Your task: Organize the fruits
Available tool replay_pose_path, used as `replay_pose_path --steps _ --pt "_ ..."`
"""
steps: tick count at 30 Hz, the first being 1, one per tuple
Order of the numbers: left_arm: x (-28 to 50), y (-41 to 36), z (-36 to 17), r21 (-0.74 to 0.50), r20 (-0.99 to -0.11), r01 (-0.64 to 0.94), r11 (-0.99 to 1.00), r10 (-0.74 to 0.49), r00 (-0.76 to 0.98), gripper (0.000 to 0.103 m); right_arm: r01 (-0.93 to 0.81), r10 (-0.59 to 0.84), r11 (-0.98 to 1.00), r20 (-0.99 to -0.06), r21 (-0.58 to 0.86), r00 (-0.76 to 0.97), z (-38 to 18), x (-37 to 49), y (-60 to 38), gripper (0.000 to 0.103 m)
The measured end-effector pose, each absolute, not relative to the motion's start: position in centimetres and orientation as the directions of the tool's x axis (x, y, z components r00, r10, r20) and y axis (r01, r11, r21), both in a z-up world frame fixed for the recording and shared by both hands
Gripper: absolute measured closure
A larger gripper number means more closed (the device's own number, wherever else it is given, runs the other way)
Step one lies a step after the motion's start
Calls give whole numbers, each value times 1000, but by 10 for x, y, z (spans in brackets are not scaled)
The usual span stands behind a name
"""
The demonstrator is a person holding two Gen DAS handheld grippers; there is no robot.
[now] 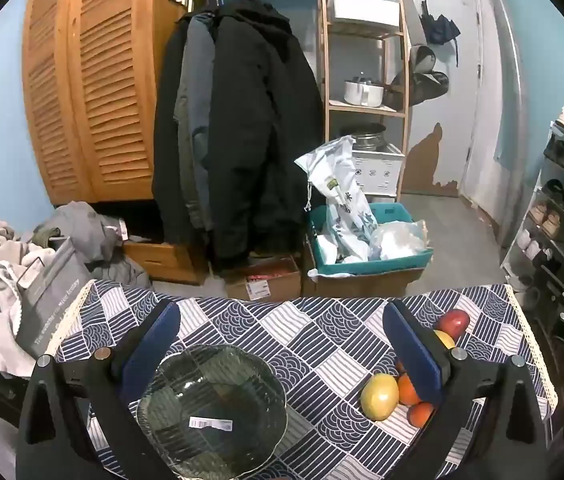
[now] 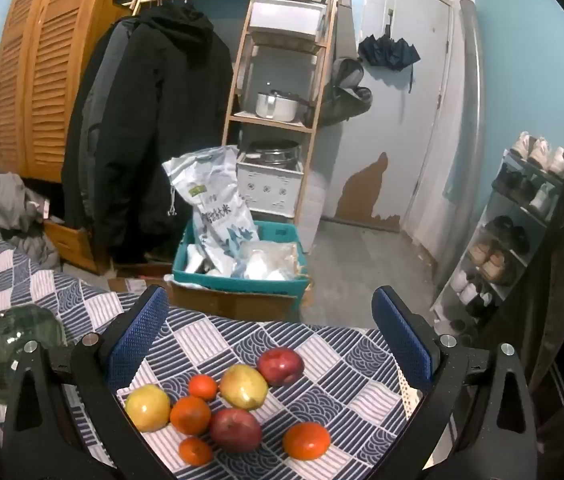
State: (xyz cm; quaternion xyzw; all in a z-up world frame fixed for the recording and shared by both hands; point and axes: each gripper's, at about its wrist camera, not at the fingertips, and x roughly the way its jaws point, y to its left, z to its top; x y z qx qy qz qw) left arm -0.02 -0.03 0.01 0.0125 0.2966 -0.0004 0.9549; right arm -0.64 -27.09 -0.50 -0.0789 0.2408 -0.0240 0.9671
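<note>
The table (image 2: 362, 364), covered with a blue-and-white patterned cloth, carries all task items. The glass bowl (image 1: 211, 408), dark and ribbed with a white label strip inside, sits directly below and between the fingers of the left gripper (image 1: 282, 344), closer to the left finger; nothing lies in the bowl. The fruit group lies in front of and below the right gripper (image 2: 269, 332), inside the span of its fingers: two yellow apples (image 2: 147, 407), two red apples (image 2: 280, 366) and four oranges (image 2: 306, 441), loosely clustered, several touching. In the left wrist view the same cluster sits at the right finger, partly hidden behind it, well apart from the bowl. In the right wrist view the bowl appears at the far left, beyond the left finger. The far table edge runs just past both grippers' fingertips; the right edge, trimmed with pale lace, lies near the fruit. The cloth between bowl and fruit is open. Beyond the table, a teal crate (image 2: 241, 276) holding bags rests on a cardboard box on the floor. Both grippers stand fully spread, their blue pads holding nothing and touching nothing.
</note>
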Motion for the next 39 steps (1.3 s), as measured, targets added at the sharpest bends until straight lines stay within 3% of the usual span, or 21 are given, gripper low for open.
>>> replay_pose_path --steps 39 --pt "-4 -3 0 -1 -566 20 1000 -17 824 1 8 -91 984 -466 -177 880 -3 -6 -273 3"
